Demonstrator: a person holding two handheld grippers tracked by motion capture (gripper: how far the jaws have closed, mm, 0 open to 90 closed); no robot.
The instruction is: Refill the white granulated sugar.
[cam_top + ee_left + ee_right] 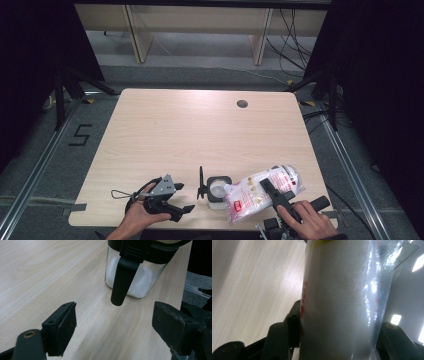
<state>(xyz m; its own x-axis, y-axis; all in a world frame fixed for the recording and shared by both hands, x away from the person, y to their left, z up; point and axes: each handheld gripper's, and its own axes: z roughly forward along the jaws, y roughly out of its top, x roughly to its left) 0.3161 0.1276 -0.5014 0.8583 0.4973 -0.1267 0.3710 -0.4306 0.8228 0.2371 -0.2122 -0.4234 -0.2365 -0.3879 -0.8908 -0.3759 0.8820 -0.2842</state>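
Note:
A clear plastic bag of white granules (245, 197) with red print is tilted leftward, its open corner over a small square glass jar (218, 189) with a black rim. My right gripper (268, 186) is shut on the bag; in the right gripper view the bag (342, 297) bulges between both jaws of that gripper (342, 332). The jar (135, 280) holds white granules, and a black lid latch (123, 277) hangs down its side. The lid (201, 183) stands open on the jar's left. My left gripper (184, 197) rests open just left of the jar, with nothing between its fingers (62, 327).
The light wooden table (200, 130) has a round cable hole (242, 104) at the back right. Jar and bag sit close to the front edge (150, 225). A loose wire loop (120, 193) lies left of my left hand. Dark stands flank the table.

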